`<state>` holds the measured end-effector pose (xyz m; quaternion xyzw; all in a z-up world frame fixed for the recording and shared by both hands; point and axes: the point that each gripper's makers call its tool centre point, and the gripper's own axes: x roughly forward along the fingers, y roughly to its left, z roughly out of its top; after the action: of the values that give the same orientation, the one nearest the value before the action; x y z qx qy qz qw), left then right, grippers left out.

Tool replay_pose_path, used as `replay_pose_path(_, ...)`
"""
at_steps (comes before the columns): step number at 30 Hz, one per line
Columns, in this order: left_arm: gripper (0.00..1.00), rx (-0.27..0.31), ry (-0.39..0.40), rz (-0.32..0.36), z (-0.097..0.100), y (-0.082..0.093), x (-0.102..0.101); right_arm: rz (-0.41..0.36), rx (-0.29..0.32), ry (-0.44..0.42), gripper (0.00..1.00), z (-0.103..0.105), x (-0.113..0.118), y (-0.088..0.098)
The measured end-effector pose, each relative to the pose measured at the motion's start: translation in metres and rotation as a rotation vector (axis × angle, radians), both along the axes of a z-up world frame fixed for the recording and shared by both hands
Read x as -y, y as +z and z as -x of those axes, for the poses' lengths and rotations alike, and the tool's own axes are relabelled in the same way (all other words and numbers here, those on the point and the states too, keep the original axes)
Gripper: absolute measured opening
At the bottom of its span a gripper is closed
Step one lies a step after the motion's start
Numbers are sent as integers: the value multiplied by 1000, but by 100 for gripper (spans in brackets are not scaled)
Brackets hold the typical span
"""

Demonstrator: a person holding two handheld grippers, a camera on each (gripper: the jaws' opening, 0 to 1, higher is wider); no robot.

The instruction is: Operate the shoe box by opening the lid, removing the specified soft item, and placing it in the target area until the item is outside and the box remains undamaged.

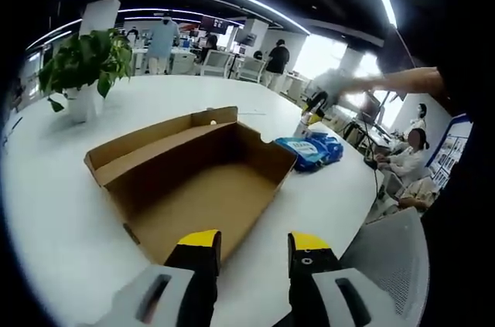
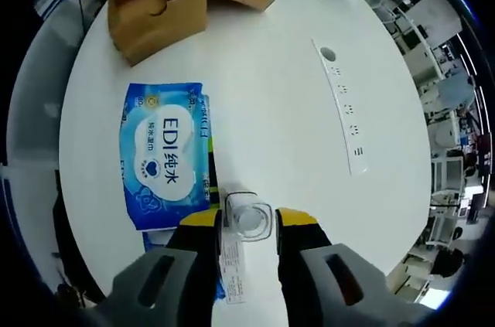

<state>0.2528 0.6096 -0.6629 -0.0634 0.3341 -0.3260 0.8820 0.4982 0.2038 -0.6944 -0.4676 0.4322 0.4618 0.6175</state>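
Box (image 1: 203, 180) lay open on the white table (image 1: 69, 211) in the left gripper view, its lid folded back and its inside bare; we judged the soft thing was already out, because a blue pack of wipes (image 1: 311, 149) lay on the table just beside the box; in the right gripper view the same pack (image 2: 164, 155) lay flat with its label up, well apart from the box (image 2: 158, 6) at the far end of the table (image 2: 294, 126); we thought it was set there so the box stayed safe and unbent.

Our left gripper (image 1: 254, 253) hung low at the near edge of the box, pointing into it; its jaws stood apart and held nothing.

Our right gripper (image 2: 247, 234) pointed down at the table from above; a small clear lidded tub (image 2: 249, 217) with a paper strip (image 2: 232, 265) sat between its jaws; we could not tell if the jaws pressed on it or only stood around it; far off in the left gripper view, a person's arm (image 1: 387, 80) held this gripper (image 1: 317, 101) above the pack.

A plant pot (image 1: 83, 72) stood far behind the box.
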Motion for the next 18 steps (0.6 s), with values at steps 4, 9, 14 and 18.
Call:
replay_pose_path(4, 35, 4, 6, 8, 0, 1, 1, -3, 14, -6, 25, 0, 2, 6)
replay_pose_path(9, 34, 11, 26, 20, 0, 5, 0, -10, 30, -18, 25, 3, 4, 12)
replay_pose_path(14, 34, 21, 45, 36, 0, 10, -3, -11, 54, -38, 25, 6, 10, 23)
replay_pose_path(18, 34, 24, 58, 44, 1, 11, -3, -11, 96, -77, 25, 6, 21, 35)
